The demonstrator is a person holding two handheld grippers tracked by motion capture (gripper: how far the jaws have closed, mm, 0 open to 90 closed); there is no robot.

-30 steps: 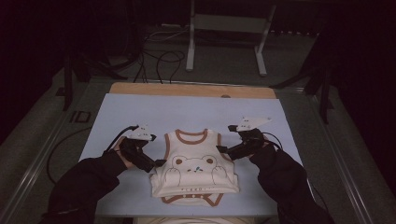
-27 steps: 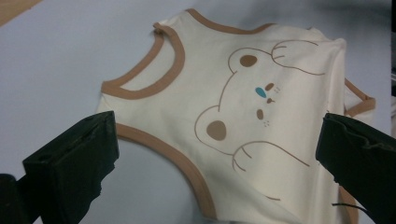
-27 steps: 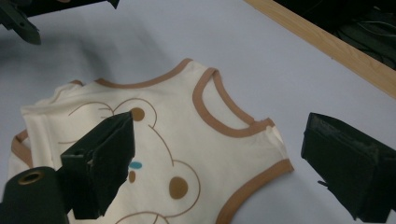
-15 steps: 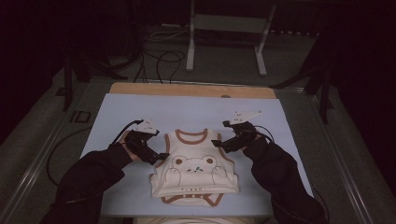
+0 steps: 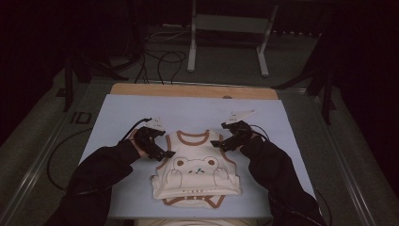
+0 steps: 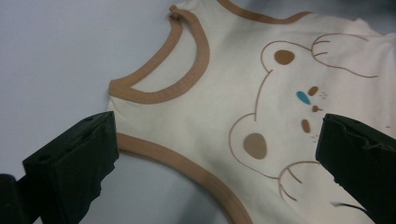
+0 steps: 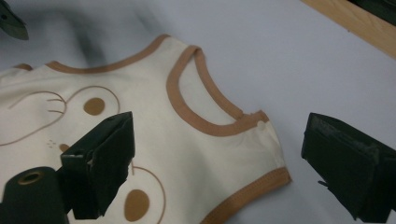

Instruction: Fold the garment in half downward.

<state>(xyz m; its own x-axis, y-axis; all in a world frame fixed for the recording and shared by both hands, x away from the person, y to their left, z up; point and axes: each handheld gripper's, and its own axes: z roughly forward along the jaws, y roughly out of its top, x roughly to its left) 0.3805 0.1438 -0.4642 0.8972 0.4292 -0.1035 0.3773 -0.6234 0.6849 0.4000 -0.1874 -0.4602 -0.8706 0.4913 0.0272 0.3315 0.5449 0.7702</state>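
Nearest the person, the cream cotton baby vest with tan binding and a brown bear print (image 5: 195, 173) lies flat, face up, on the pale blue sheet that covers the counter (image 5: 117, 113), its hem toward the person and its neckline away. Both sleeved forearms come in from the near edge, one on each side of the garment.

Up at the shoulders now: the left claw (image 5: 162, 154) sits at the vest's left shoulder, jaws spread wide. In the left gripper view they straddle the shoulder strap (image 6: 154, 91), one jaw out on the blue sheet just beside the armhole binding, the other over the bear's face, nothing pinched. The right claw (image 5: 220, 143) mirrors it at the other shoulder, also spread; in the right gripper view one jaw hangs over the bear print and the other over bare sheet past the right shoulder strap (image 7: 243, 122).

So this looks like the set-up for a two-handed pick at the shoulders, likely to lift or fold the vest. To do it well, each claw should drop until the lower jaw slides under the strap, then close on both fabric layers near the seam, not on the printed chest. Close both together and lift evenly, or the vest will skew.

Beyond the sheet runs the bare wooden counter edge (image 5: 193, 90), then a dark floor with cables (image 5: 160, 61) and a grey metal stand (image 5: 226, 28).
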